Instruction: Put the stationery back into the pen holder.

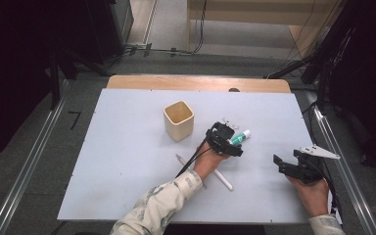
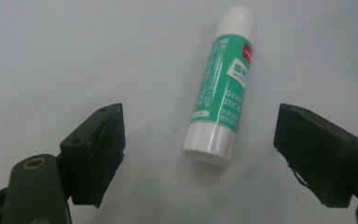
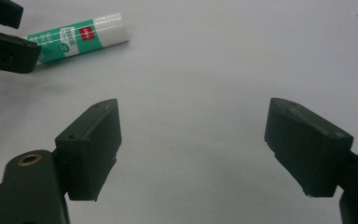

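Left gripper view: glue stick (image 2: 221,88) lying flat on the white table (image 2: 74,51), green label up, white base end nearest, ribbed cap end pointing away. Left gripper (image 2: 200,149) straddling that base end, jaws spread wide, one black pad on each side, clear gaps both ways, no contact with the tube. Nothing pinched.

High view: left gripper (image 1: 231,143) out past the middle of the table (image 1: 127,156), down over the glue stick (image 1: 241,136), the tube's white tip poking out toward the far right. Left hand (image 1: 208,164) behind it, patterned sleeve (image 1: 161,200) coming in from the near edge. A white pen (image 1: 223,179) lying slantwise just beside that wrist, partly hidden beneath it. Cream square cup (image 1: 178,120) standing upright, a little to the left of the gripper, apart from it.

Right gripper (image 1: 286,164) near the right edge of the table, well apart from the tube, held in the right hand (image 1: 313,193).

Right gripper view: right gripper (image 3: 191,149) with jaws spread wide over bare table, nothing between them. Glue stick (image 3: 77,37) off at the upper left, one end tucked between the other gripper's black jaws.
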Demonstrator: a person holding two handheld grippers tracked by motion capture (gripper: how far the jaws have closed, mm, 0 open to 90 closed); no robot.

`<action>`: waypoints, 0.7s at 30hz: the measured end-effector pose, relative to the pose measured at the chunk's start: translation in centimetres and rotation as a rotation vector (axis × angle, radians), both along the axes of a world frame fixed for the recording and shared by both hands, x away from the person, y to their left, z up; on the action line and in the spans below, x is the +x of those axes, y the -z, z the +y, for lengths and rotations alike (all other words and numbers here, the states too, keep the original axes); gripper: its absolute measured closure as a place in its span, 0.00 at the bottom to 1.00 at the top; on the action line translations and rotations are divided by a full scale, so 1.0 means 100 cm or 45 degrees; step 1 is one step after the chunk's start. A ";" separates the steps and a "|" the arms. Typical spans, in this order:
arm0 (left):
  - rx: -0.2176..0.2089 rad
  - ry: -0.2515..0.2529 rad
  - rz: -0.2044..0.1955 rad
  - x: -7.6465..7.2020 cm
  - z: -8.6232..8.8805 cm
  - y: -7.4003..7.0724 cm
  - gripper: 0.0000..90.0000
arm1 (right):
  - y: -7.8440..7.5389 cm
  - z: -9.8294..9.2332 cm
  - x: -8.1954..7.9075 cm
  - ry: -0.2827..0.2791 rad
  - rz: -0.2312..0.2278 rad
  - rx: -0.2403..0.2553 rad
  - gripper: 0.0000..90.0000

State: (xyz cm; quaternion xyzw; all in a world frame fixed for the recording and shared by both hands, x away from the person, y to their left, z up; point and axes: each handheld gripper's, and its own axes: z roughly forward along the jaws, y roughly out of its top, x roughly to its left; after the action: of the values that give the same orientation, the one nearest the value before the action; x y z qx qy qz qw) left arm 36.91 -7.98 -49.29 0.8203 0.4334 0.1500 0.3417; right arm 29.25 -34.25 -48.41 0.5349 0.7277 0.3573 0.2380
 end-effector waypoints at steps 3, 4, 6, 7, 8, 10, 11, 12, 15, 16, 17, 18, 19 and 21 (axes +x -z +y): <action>-0.001 0.010 0.003 0.000 -0.002 0.001 0.22 | 0.000 0.000 0.000 0.000 0.002 0.002 0.19; -0.002 0.012 0.001 0.001 -0.002 0.001 0.22 | 0.000 0.000 0.000 0.001 0.003 0.003 0.19; 0.000 0.023 0.001 0.001 -0.004 0.001 0.23 | 0.000 0.000 0.000 0.007 0.007 0.005 0.19; 0.000 0.026 -0.001 0.000 -0.004 0.002 0.23 | 0.000 0.000 0.000 0.007 0.007 0.005 0.19; 0.000 0.029 0.000 0.000 -0.005 0.002 0.24 | 0.000 0.000 0.000 0.006 0.008 0.004 0.19; -0.001 0.033 0.001 0.001 -0.006 0.002 0.25 | 0.000 0.000 0.000 0.005 0.007 0.004 0.19; 0.004 0.034 0.002 0.001 -0.006 0.002 0.26 | 0.000 0.000 0.000 0.005 0.007 0.004 0.19; 0.003 0.036 0.002 0.001 -0.007 0.003 0.27 | 0.000 0.000 0.000 0.005 0.007 0.004 0.19; 0.002 0.048 0.007 0.001 -0.007 0.004 0.29 | 0.000 0.000 0.000 0.006 0.007 0.005 0.19; 0.003 0.054 0.008 0.002 -0.008 0.005 0.30 | 0.000 0.000 0.000 0.006 0.007 0.004 0.19; 0.002 0.056 0.011 0.002 -0.008 0.005 0.30 | 0.000 0.000 0.000 0.007 0.008 0.005 0.19; 0.002 0.057 0.014 0.002 -0.008 0.006 0.31 | 0.000 0.000 0.000 0.008 0.008 0.005 0.19; 0.005 0.061 0.016 0.002 -0.008 0.006 0.32 | 0.000 0.000 0.000 0.008 0.007 0.004 0.19; 0.005 0.065 0.020 0.003 -0.009 0.007 0.35 | 0.000 0.000 0.000 0.008 0.008 0.005 0.19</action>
State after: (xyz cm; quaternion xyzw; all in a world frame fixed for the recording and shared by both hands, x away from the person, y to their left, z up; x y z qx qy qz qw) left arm 37.18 -8.84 -49.96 0.8330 0.4147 0.1356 0.3402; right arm 29.26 -34.27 -48.41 0.5387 0.7261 0.3562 0.2360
